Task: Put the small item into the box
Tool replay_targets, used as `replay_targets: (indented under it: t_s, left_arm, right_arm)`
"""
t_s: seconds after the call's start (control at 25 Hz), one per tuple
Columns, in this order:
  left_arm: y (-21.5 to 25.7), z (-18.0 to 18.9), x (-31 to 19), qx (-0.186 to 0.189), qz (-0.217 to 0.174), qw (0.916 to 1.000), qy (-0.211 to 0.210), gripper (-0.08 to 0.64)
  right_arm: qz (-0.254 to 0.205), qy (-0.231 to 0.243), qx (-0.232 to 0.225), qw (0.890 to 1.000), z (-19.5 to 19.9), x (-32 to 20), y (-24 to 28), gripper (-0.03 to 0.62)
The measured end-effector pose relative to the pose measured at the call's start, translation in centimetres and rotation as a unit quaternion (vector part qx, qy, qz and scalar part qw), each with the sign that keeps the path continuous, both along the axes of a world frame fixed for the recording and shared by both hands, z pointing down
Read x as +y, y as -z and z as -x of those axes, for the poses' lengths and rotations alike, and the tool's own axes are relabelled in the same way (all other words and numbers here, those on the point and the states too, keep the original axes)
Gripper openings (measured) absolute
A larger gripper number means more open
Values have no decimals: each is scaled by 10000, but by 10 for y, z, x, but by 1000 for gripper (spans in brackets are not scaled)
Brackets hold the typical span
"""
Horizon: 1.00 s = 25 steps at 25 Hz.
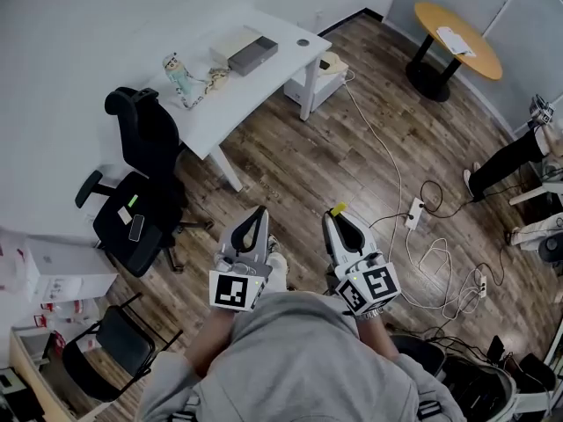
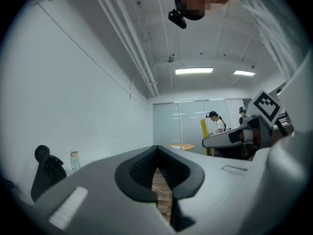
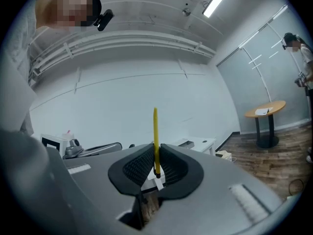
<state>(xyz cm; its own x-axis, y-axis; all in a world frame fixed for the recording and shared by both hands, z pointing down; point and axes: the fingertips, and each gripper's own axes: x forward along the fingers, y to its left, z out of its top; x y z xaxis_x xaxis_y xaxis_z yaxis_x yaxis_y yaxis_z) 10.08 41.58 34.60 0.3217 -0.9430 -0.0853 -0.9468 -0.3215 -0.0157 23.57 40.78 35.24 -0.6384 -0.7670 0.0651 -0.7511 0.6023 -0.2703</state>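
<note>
My right gripper is shut on a thin flat yellow item that stands up edge-on between its jaws; its yellow tip shows in the head view. My left gripper is shut with nothing between its jaws. Both are held close in front of my body, above the wooden floor. A grey box lies on the white desk far ahead, next to a pale flat box.
A black office chair stands left of me by the desk. A patterned bottle stands on the desk. White cables and power strips trail across the floor at right. A round wooden table and a person's legs are far right.
</note>
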Motion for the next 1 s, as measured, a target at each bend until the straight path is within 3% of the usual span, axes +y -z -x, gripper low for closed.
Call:
replay_targets:
  t_s: [0.64,0.76,1.0]
  left_arm:
    - [-3,23,-132,110,224,9989,-396,3]
    - [-8,31,-150,32,443,9977,-503,3]
    - [-4,44,-181,-29,359,9978,-562,3]
  right_arm:
    - [129,-192,202,9995,33,-121,1,57]
    - [117,-275,159,9994,43,-140,-2,57]
    - [53,-293,172,9994,56,-169,3,57]
